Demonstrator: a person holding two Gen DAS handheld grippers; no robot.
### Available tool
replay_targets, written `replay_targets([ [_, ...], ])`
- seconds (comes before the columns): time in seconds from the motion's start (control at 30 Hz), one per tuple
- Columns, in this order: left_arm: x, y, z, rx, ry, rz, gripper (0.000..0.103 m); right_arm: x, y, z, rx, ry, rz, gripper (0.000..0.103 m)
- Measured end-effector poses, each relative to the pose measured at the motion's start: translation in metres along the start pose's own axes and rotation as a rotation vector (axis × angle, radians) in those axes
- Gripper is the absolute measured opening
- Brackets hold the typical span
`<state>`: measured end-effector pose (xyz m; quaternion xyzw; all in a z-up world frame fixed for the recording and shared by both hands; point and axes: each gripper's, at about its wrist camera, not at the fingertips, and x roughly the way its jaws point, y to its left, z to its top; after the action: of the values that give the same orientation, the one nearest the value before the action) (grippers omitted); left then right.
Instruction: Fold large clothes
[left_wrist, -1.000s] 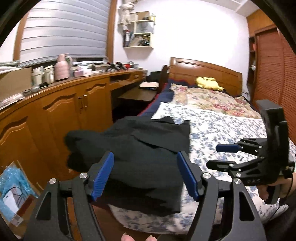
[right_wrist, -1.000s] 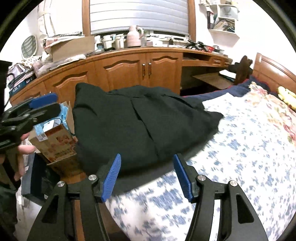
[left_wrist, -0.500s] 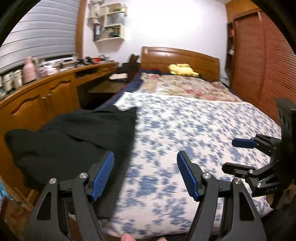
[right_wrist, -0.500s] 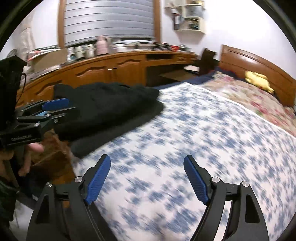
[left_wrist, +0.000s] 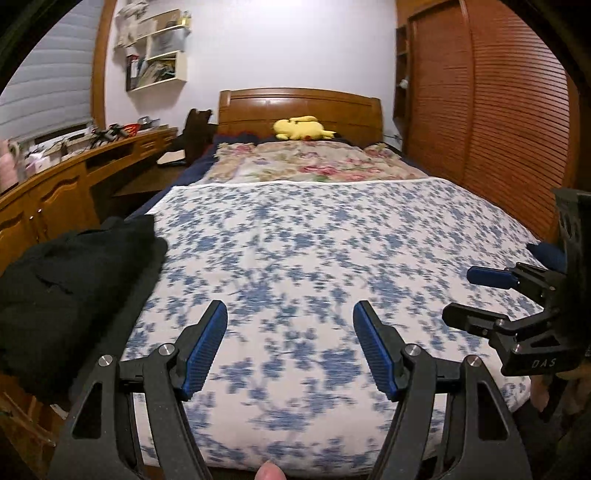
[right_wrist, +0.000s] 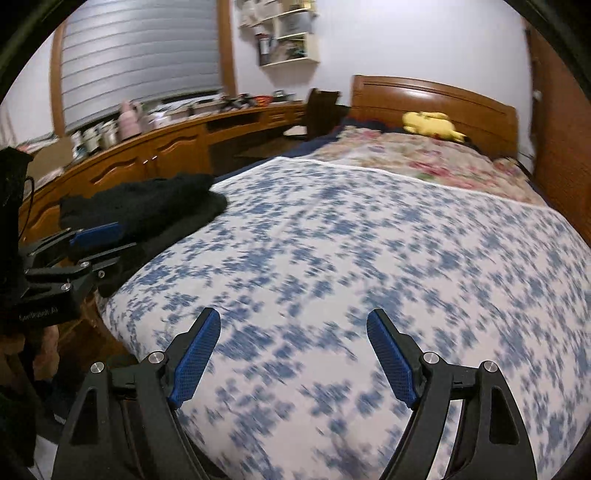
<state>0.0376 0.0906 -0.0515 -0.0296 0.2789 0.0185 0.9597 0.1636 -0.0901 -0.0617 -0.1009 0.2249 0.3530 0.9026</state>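
Note:
A black garment (left_wrist: 66, 280) lies bunched in a folded heap on the left front corner of the bed, partly hanging over its edge; the right wrist view shows the garment (right_wrist: 147, 206) at left. My left gripper (left_wrist: 290, 306) hovers open over the blue-flowered sheet (left_wrist: 314, 240), to the right of the garment, with nothing between its fingers. My right gripper (right_wrist: 293, 312) is open too, empty, above the sheet (right_wrist: 369, 240). Each gripper appears in the other's view: the right gripper (left_wrist: 461, 295) at the right edge, the left gripper (right_wrist: 123, 236) in front of the garment.
A yellow plush toy (left_wrist: 299, 129) rests against the wooden headboard (left_wrist: 299, 107), behind a rose-patterned blanket (left_wrist: 306, 162). Wooden cabinets (left_wrist: 48, 199) with a cluttered top run along the bed's left side. Slatted wardrobe doors (left_wrist: 498, 129) stand on the right.
Both views have swung rightward from the black garment toward the middle of the bed. The garment now sits at the left of each view. The right gripper's jaws stand wider than a second ago.

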Motion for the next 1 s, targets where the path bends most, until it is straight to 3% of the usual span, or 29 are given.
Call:
replay_targets([
  [0.47,-0.050,-0.083,0.029,0.073,-0.064,-0.037,0.071,-0.133,-0.016,-0.024,0.104,-0.130,-0.128,0.084],
  [0.8,-0.080,-0.110,0.031,0.065,-0.097,-0.081,0.071,-0.194,-0.009,-0.043,0.141,-0.190,-0.159,0.086],
  [1.0,-0.100,-0.115,0.040,0.058,-0.143,-0.079,0.071,-0.222,-0.006,-0.044,0.135,-0.251,-0.228,0.086],
])
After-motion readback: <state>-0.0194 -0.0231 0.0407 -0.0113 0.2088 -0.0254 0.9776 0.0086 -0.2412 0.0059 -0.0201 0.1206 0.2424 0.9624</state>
